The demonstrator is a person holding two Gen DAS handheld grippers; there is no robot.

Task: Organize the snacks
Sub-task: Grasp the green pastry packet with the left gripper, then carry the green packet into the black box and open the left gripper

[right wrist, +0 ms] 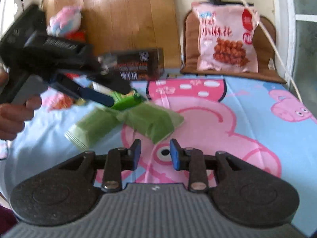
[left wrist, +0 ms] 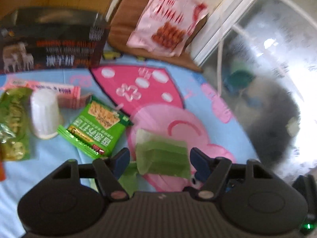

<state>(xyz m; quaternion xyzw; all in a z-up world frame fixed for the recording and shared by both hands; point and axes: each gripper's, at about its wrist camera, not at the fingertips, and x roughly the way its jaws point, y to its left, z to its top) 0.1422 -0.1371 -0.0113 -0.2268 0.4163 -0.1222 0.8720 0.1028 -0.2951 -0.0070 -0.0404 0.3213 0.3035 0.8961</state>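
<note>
A pale green snack packet (left wrist: 162, 156) lies on the cartoon sheet between the tips of my left gripper (left wrist: 159, 158), which is open around it without touching. In the right wrist view there are two such packets (right wrist: 148, 123) (right wrist: 93, 129) lying side by side. The left gripper (right wrist: 111, 93) hovers just above them there. My right gripper (right wrist: 155, 151) is open and empty, just short of the nearer packet. A bright green noodle packet (left wrist: 97, 129), a white cup (left wrist: 45, 113), a pink box (left wrist: 59, 93) and a green-gold bag (left wrist: 13, 123) lie to the left.
A dark box (left wrist: 51, 45) stands at the back left. A large pink snack bag (right wrist: 227, 37) leans on a brown cushion (right wrist: 190, 49). A white cord (right wrist: 277, 45) runs down at the right. A window frame (left wrist: 227, 19) borders the bed's right side.
</note>
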